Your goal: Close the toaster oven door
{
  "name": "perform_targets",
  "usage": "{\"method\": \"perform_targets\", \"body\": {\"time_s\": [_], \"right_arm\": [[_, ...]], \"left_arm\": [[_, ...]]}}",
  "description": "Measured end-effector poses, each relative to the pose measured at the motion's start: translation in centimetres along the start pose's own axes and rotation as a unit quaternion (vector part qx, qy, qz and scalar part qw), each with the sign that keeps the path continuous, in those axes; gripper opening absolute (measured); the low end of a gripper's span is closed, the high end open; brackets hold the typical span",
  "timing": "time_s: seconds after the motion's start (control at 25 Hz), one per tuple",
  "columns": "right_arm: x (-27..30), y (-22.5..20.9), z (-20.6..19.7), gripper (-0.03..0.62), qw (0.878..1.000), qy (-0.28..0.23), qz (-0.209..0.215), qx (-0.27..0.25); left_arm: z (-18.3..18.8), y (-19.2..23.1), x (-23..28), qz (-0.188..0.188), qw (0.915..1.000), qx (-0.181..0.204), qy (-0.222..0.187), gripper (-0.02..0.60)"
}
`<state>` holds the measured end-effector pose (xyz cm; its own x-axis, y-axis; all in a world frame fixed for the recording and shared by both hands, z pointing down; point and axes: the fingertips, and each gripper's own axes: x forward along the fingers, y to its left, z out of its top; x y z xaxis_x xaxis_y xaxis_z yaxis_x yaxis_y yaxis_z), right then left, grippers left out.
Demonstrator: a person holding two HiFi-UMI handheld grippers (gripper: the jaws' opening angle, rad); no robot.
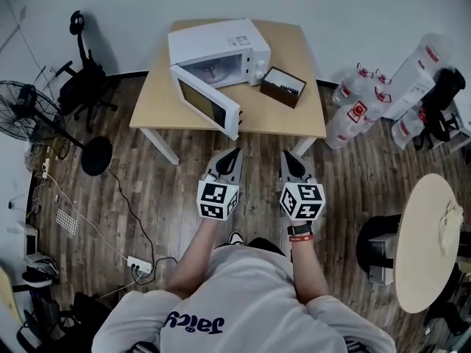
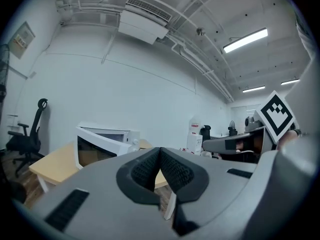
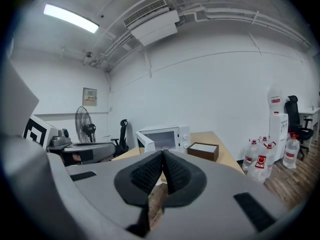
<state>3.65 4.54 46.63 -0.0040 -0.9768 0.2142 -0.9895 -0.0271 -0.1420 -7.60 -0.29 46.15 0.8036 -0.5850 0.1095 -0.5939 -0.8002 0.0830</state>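
Toaster oven (image 1: 221, 50): white, on the back-left part of the desk (image 1: 294, 120). Its door (image 1: 208, 103) is open, hinged at the oven's left side and angled out toward the desk's front edge. The cavity is exposed. A brown box (image 1: 283, 87) sits on the same desk, just beside the oven's knob side.

Left tongs (image 1: 229, 160): closed, pads meeting, nothing between them. Right tongs (image 1: 293, 165): also closed and empty. The person holds them side by side over the wooden floor (image 1: 147, 190), short of the desk's front edge, tips pointing toward the desk.

Relation: the oven lies ahead of both tongs and somewhat to the left. The door's free edge is the part nearest the left tongs, but there is a clear gap. Neither pair touches the door, the oven or the desk. In the left gripper view the oven sits left of the tips. In the right gripper view it sits straight beyond the tips, with the box to its right.
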Motion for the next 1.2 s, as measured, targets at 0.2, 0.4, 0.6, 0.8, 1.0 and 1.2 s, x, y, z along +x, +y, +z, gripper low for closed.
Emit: {"method": "perform_targets", "body": {"time_s": [0.2,0.4,0.6,0.8,1.0,1.2], "right_arm": [[2.9,1.6,0.0,0.0,1.0,0.013,0.028,-0.002],[6.8,3.3,0.0,0.009,0.997,0.026,0.07,-0.005],[11.9,3.6,1.0,0.011,0.994,0.028,0.106,-0.015],[16.3,2.2,2.0,0.011,0.991,0.037,0.125,-0.015],[20.1,0.8,1.9,0.011,0.99,0.053,0.132,-0.01],[22.5,-0.1,1.6,0.011,0.988,0.066,0.14,-0.007]], "left_arm": [[-0.4,2.8,-0.1,0.019,0.9996,-0.021,0.003,0.018],[-1.2,5.7,0.7,0.031,0.9989,-0.03,0.02,0.02],[-2.1,9.1,3.2,0.055,0.9972,-0.035,0.037,0.02],[-2.7,11.1,6.5,0.064,0.9955,-0.051,0.047,0.02],[-3.7,12.4,9.3,0.058,0.9943,-0.061,0.065,0.02],[-5.1,13.5,11.3,0.051,0.9924,-0.073,0.085,0.022]]}}
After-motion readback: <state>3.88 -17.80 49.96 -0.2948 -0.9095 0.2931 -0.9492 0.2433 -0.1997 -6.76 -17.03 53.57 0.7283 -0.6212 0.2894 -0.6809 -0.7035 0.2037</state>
